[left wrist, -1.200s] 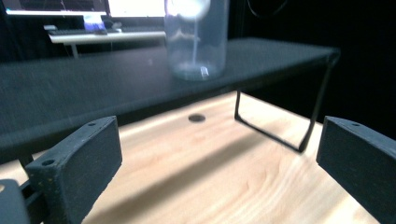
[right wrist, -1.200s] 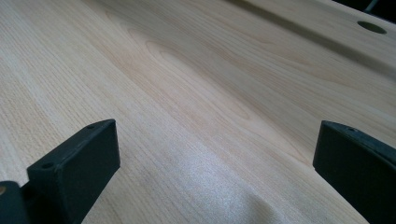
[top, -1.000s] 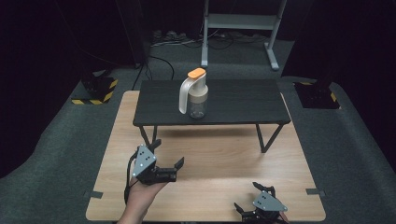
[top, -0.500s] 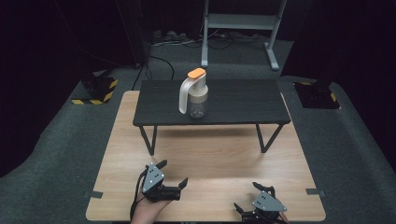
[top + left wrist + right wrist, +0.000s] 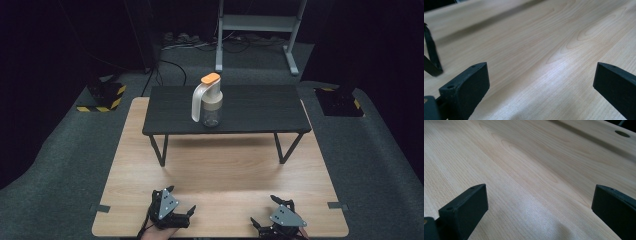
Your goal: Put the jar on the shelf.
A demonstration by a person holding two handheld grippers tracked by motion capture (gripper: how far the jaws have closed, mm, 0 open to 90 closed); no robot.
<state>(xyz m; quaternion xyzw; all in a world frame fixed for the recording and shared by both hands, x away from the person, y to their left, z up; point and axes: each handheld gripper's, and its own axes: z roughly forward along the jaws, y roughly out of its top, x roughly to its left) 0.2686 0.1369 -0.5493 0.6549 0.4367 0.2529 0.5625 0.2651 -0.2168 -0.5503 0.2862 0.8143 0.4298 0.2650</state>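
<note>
Jug (image 5: 208, 102): one, orange-lidded, upright on the black stand (image 5: 250, 112) (contents indiscernible). Two grippers, left (image 5: 182, 214) and right (image 5: 265, 225), jaws apart, low over the table (image 5: 225, 165), well apart from it.

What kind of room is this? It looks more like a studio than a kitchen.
Probably a lab or recording studio: dark walls, a wooden platform on grey carpet, hazard-striped floor blocks, loose cables, and one jug staged on a small black table.
</note>
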